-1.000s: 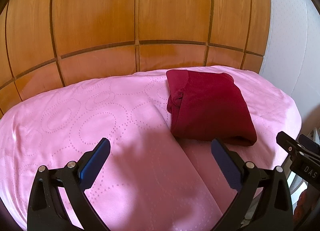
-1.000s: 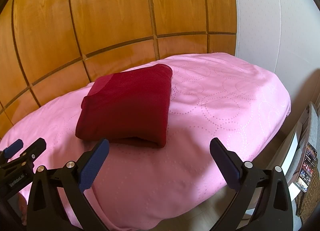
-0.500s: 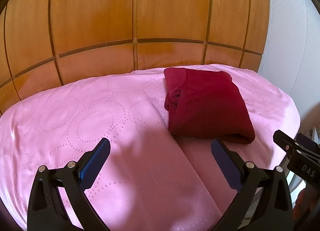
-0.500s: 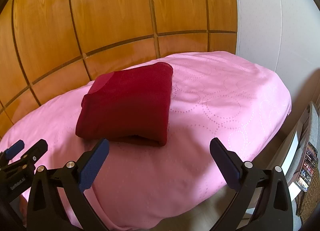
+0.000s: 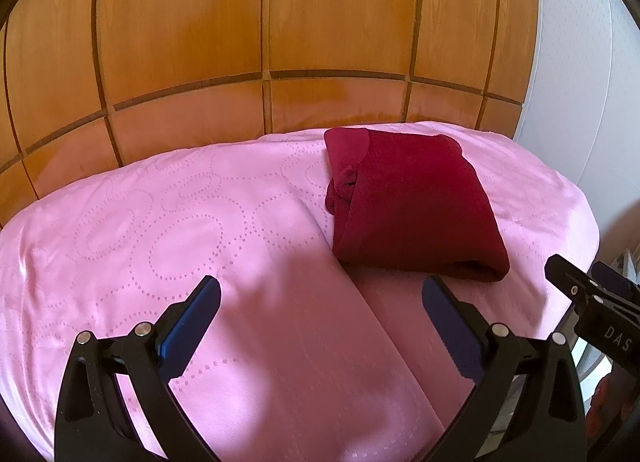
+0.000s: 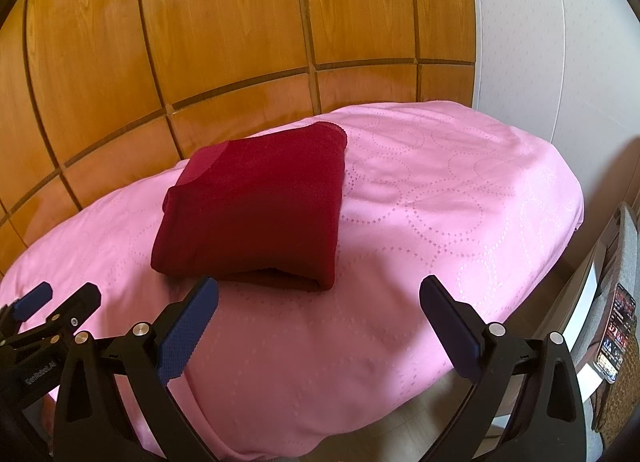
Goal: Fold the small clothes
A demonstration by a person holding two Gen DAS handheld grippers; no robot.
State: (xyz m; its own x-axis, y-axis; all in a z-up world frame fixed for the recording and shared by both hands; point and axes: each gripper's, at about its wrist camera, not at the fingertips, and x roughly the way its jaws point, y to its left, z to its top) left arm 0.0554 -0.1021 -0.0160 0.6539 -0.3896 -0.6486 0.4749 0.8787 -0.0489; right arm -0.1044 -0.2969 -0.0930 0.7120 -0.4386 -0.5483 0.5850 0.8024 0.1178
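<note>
A dark red garment (image 5: 412, 206) lies folded in a compact rectangle on the pink bedspread (image 5: 180, 246); it also shows in the right wrist view (image 6: 256, 214). My left gripper (image 5: 320, 302) is open and empty, hovering over the bedspread a little nearer than the garment and to its left. My right gripper (image 6: 318, 302) is open and empty, just in front of the garment's near folded edge, not touching it. Each gripper shows at the edge of the other's view: the right one (image 5: 592, 302) and the left one (image 6: 48, 314).
A wooden panelled wall (image 5: 280, 42) rises right behind the bed. A white wall (image 6: 540, 42) stands to the right. Past the bed's right edge are a grey chair (image 6: 624, 262) and a woven basket (image 6: 620, 398) on the light floor (image 6: 420, 422).
Both views have shifted slightly; the garment sits a little higher in the frames than a second ago. The garment itself has not moved on the bed. Both grippers stay open.
</note>
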